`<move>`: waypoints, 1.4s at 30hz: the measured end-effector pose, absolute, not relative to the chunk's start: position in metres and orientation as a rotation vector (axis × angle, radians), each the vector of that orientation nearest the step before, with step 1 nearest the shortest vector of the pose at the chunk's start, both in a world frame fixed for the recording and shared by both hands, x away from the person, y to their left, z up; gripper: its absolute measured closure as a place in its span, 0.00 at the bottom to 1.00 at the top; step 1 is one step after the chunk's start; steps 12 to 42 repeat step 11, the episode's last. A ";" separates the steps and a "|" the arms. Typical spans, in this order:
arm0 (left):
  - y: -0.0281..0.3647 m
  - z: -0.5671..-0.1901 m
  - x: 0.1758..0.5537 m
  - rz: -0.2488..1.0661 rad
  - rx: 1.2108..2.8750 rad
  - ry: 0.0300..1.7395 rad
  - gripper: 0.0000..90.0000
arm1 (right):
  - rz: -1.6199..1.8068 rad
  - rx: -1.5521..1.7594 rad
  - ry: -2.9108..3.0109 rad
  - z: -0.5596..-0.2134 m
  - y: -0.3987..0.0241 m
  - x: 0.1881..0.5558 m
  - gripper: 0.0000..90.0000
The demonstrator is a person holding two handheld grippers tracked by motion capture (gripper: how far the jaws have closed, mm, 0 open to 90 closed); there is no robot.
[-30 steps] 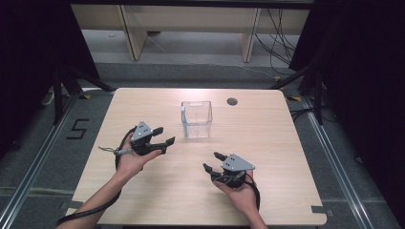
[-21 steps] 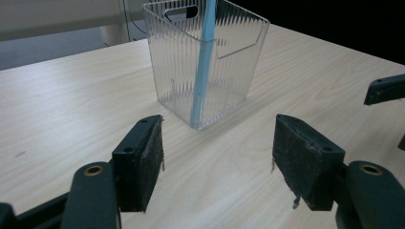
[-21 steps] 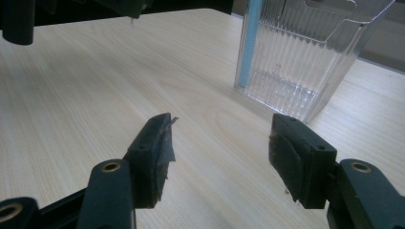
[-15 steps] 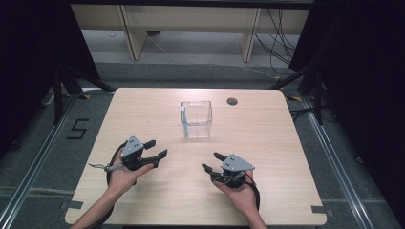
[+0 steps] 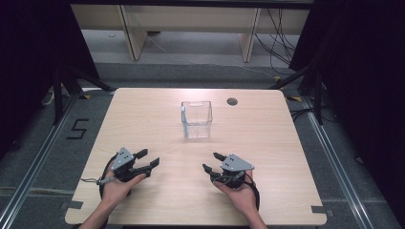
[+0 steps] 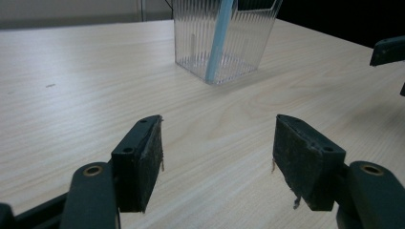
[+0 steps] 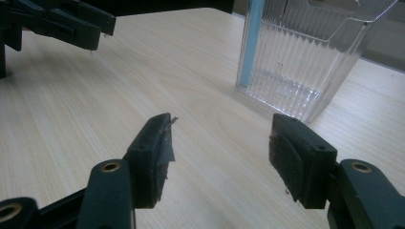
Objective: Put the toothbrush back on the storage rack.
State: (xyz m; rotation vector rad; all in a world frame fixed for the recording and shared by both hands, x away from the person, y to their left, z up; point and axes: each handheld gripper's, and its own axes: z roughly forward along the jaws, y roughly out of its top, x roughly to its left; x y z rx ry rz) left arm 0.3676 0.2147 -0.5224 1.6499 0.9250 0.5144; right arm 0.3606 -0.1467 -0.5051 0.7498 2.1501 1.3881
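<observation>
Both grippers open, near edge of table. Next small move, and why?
Probably ease the right gripper forward toward the clear box. Its jaws stand open with nothing between them, it points at the box, and the blue straw stands inside at one corner.

Left gripper [image 5: 149,160]: I hold it low at the near left of the table [image 5: 143,114], jaws apart.
Right gripper [image 5: 212,162]: near right, jaws apart, angled inward.
Clear container [image 5: 197,119]: upright at mid-table, well apart from both grippers, a light blue strip on its left wall.
</observation>
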 end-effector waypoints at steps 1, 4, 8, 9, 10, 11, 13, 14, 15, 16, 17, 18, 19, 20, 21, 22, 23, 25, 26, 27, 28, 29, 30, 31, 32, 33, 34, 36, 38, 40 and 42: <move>0.215 -0.523 0.367 0.522 1.638 0.918 0.38 | 1.395 0.754 2.140 -0.506 -0.145 0.361 0.46; 0.215 -0.523 0.363 0.551 1.628 0.904 0.38 | 1.393 0.747 2.148 -0.507 -0.145 0.361 0.46; 0.215 -0.522 0.361 0.575 1.637 0.911 0.37 | 1.386 0.762 2.166 -0.506 -0.145 0.360 0.46; 0.214 -0.522 0.361 0.579 1.638 0.912 0.37 | 1.386 0.762 2.166 -0.506 -0.145 0.360 0.46; 0.214 -0.522 0.361 0.583 1.637 0.914 0.37 | 1.391 0.774 2.179 -0.506 -0.145 0.360 0.46; 0.214 -0.522 0.361 0.586 1.636 0.914 0.37 | 1.398 0.739 2.154 -0.506 -0.146 0.363 0.46; 0.214 -0.522 0.361 0.586 1.636 0.914 0.37 | 1.398 0.739 2.154 -0.506 -0.146 0.363 0.46; 0.214 -0.522 0.361 0.586 1.636 0.914 0.37 | 1.398 0.739 2.154 -0.506 -0.146 0.363 0.46; 0.214 -0.522 0.361 0.586 1.636 0.914 0.37 | 1.398 0.739 2.154 -0.506 -0.146 0.363 0.46; 0.214 -0.522 0.361 0.586 1.636 0.914 0.37 | 1.398 0.739 2.154 -0.506 -0.146 0.363 0.46; 0.214 -0.522 0.361 0.586 1.636 0.914 0.37 | 1.398 0.739 2.154 -0.506 -0.146 0.363 0.46; 0.214 -0.522 0.361 0.586 1.636 0.914 0.37 | 1.398 0.739 2.154 -0.506 -0.146 0.363 0.46; 0.214 -0.522 0.361 0.586 1.636 0.914 0.37 | 1.398 0.739 2.154 -0.506 -0.146 0.363 0.46; 0.214 -0.522 0.361 0.586 1.636 0.914 0.37 | 1.398 0.739 2.154 -0.506 -0.146 0.363 0.46; 0.214 -0.522 0.361 0.586 1.636 0.914 0.37 | 1.398 0.739 2.154 -0.506 -0.146 0.363 0.46; 0.214 -0.522 0.361 0.586 1.636 0.914 0.37 | 1.398 0.739 2.154 -0.506 -0.146 0.363 0.46; 0.214 -0.522 0.361 0.586 1.636 0.914 0.37 | 1.398 0.739 2.154 -0.506 -0.146 0.363 0.46; 0.214 -0.522 0.361 0.586 1.636 0.914 0.37 | 1.398 0.739 2.154 -0.506 -0.146 0.363 0.46; 0.214 -0.522 0.361 0.586 1.636 0.914 0.37 | 1.398 0.739 2.154 -0.506 -0.146 0.363 0.46; 0.214 -0.522 0.361 0.586 1.636 0.914 0.37 | 1.398 0.739 2.154 -0.506 -0.146 0.363 0.46; 0.214 -0.522 0.361 0.586 1.636 0.914 0.37 | 1.398 0.739 2.154 -0.506 -0.146 0.363 0.46; 0.214 -0.522 0.361 0.586 1.636 0.914 0.37 | 1.398 0.739 2.154 -0.506 -0.146 0.363 0.46; 0.214 -0.522 0.361 0.586 1.636 0.914 0.37 | 1.398 0.739 2.154 -0.506 -0.146 0.363 0.46; 0.214 -0.522 0.361 0.586 1.636 0.914 0.37 | 1.398 0.739 2.154 -0.506 -0.146 0.363 0.46; 0.214 -0.522 0.361 0.586 1.636 0.914 0.37 | 1.398 0.739 2.154 -0.506 -0.146 0.363 0.46; 0.214 -0.522 0.361 0.586 1.636 0.914 0.37 | 1.398 0.739 2.154 -0.506 -0.146 0.363 0.46; 0.214 -0.522 0.361 0.586 1.636 0.914 0.37 | 1.398 0.739 2.154 -0.506 -0.146 0.363 0.46; 0.214 -0.522 0.361 0.586 1.636 0.914 0.37 | 1.398 0.739 2.154 -0.506 -0.146 0.363 0.46; 0.214 -0.522 0.361 0.586 1.636 0.914 0.37 | 1.398 0.739 2.154 -0.506 -0.146 0.363 0.46; 0.214 -0.522 0.361 0.586 1.636 0.914 0.37 | 1.398 0.739 2.154 -0.506 -0.146 0.363 0.46; 0.214 -0.522 0.361 0.586 1.636 0.914 0.37 | 1.398 0.739 2.154 -0.506 -0.146 0.363 0.46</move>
